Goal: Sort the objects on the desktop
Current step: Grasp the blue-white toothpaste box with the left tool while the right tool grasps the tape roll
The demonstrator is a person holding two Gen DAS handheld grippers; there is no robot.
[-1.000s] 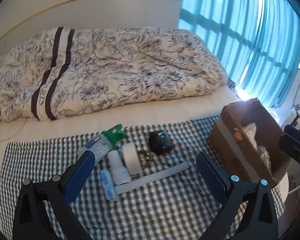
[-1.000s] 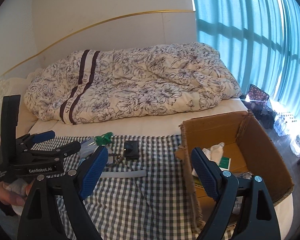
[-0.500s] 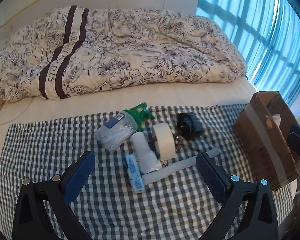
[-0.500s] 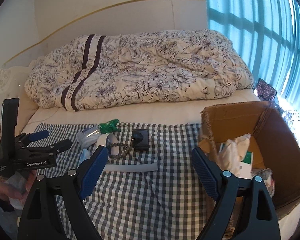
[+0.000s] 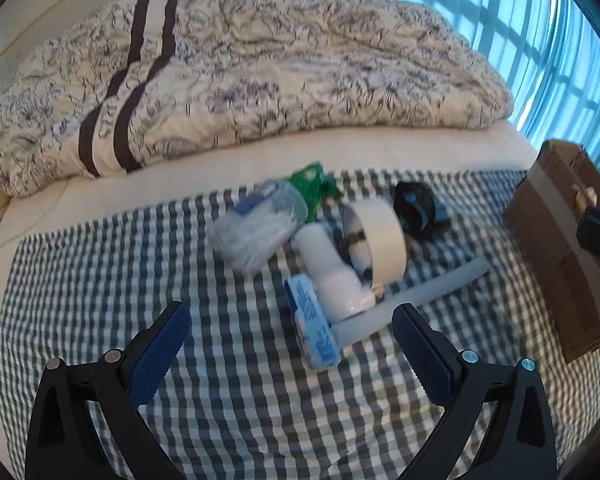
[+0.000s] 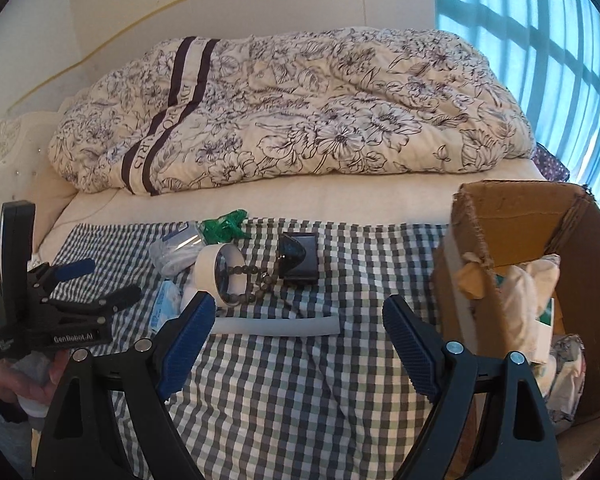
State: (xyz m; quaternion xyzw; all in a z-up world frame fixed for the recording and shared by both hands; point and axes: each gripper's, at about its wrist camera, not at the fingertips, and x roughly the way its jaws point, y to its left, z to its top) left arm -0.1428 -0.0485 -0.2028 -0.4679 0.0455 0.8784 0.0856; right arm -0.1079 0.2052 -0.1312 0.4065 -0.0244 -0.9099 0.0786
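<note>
Floral quilt (image 6: pixel 292 108), soft and rumpled, lies beyond both tools; its dark stripes carry partly legible lettering. Checked cloth (image 6: pixel 300 380) spreads beneath them. Corrugated cardboard box (image 6: pixel 516 224), open-topped, stands right of the right gripper (image 6: pixel 296 336). Ahead of the left gripper (image 5: pixel 290 344) lie a smooth white tube (image 5: pixel 412 300), tape roll (image 5: pixel 380 240) and blue-labelled packet (image 5: pixel 312 328). Both grippers gape wide, holding nothing. "GenRobot.AI" marks the left tool.

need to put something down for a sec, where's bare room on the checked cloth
The checked cloth lies bare in front of the white tube, and between the dark case and the cardboard box. Its left end is also open. It is crowded around the tape roll, white bottle, swab jar and blue packet.
</note>
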